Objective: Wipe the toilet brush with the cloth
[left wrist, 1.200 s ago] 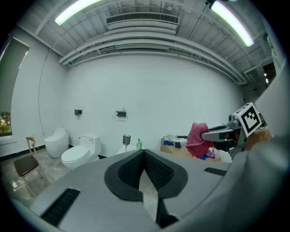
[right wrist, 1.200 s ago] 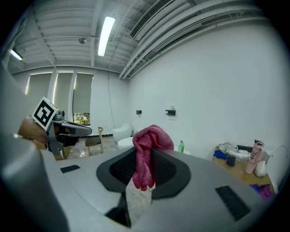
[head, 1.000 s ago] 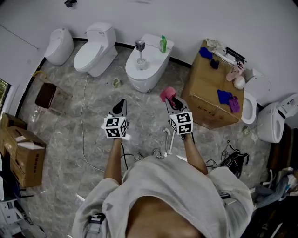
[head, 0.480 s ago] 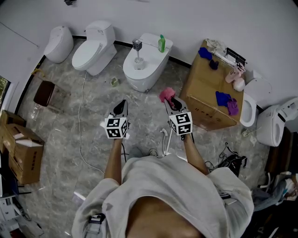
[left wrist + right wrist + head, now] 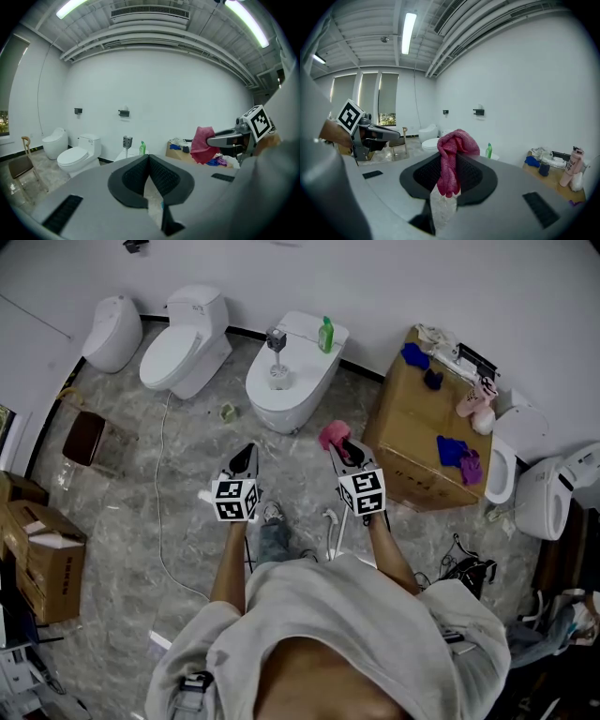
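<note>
Toilet brush (image 5: 275,354): upright in its round holder on the closed lid of the middle toilet (image 5: 298,395), square grey handle top uppermost. Seen small from the left gripper view too (image 5: 125,141), against the white wall. A green bottle (image 5: 326,332) stands on the same toilet's tank, near the brush.

Cloth (image 5: 334,435): pink, well apart from the brush, out over the grey marbled floor (image 5: 187,521). It is clamped in the right gripper (image 5: 339,446); the right gripper view shows the jaws pinching it, a bunched wad above the pads and a tail hanging down between them (image 5: 451,154).

Left gripper (image 5: 246,454): level with the right one, side by side, both pointing toward the middle toilet. Its jaws are pressed together at the tips with nothing between them (dark ribbed pads meeting in a narrow V in its own view (image 5: 149,161)).

Around:
- second toilet (image 5: 183,343) left of the middle one, a rounder fixture (image 5: 111,329) further left by the wall
- large cardboard box (image 5: 412,437) to the right, with blue, purple and pink items on its top
- white cable (image 5: 159,484) trailing across the floor
- dark stool (image 5: 82,432) and open cartons (image 5: 47,559) at the left edge
- more white toilets (image 5: 553,488) at the right edge
</note>
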A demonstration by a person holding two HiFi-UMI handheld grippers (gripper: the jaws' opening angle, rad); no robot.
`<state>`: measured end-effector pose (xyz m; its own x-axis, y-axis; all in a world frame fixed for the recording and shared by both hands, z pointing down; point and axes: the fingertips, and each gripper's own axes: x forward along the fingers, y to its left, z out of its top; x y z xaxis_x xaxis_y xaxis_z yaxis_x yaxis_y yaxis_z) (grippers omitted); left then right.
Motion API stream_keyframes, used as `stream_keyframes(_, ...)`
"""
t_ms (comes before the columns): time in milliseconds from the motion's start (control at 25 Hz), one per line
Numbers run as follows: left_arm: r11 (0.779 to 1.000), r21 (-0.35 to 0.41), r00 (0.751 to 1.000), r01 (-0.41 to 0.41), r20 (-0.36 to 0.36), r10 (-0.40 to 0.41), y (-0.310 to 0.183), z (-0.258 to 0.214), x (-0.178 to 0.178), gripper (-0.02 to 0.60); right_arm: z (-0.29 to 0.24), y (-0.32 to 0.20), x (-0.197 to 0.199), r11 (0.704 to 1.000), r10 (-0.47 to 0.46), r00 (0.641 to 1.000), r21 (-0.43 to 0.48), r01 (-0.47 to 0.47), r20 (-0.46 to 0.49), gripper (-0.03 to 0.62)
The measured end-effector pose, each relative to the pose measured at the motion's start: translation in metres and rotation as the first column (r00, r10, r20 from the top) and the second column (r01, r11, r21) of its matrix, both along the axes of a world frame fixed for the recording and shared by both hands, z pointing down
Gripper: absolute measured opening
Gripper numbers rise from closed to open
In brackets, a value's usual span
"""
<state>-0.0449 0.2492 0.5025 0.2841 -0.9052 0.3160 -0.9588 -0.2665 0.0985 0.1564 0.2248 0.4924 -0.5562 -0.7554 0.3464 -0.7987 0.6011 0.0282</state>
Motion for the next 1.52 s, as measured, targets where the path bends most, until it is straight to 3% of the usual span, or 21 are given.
stream_keyframes(920, 0.996, 0.043, 0.996, -0.076, -0.035, 0.078, -0.184, -0.014, -0.114, 0.018, -0.021, -0.167, -0.107, 0.995, 0.092, 0.995, 0.047, -0.091, -0.024, 0.100)
stream_keyframes(1520, 0.993, 0.000, 0.991, -0.119, -0.055, 0.119, -0.226, 0.010, -0.127, 0.018, -0.001, -0.206, -0.124, 0.992, 0.123, 0.991, 0.010, -0.123, -0.049, 0.100)
